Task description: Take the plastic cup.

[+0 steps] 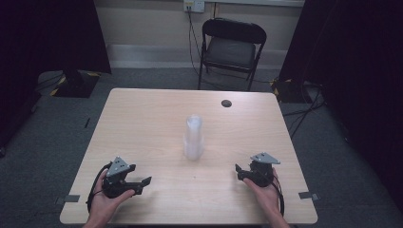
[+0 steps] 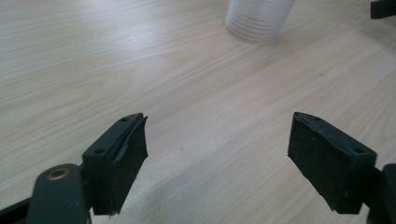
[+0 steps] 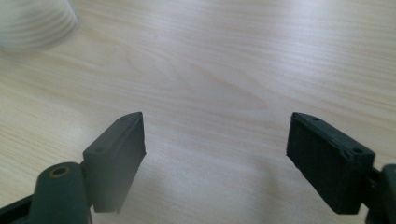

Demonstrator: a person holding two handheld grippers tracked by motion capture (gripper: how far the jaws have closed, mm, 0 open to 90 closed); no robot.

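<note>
Your left gripper [image 1: 142, 183] rests low on the pale wood-grain table [image 1: 142, 118] near its front left corner, cradled from below in your left hand [image 1: 107, 202], jaws pointing toward the table's middle. Its jaws stand wide apart with nothing between them. Your right gripper [image 1: 241, 172] sits near the front right, held by your right hand [image 1: 266, 192], jaws likewise spread and empty. The tall stack of translucent ribbed plastic cups [image 1: 194, 137] stands upright mid-table, between both grippers and apart from each.
</note>
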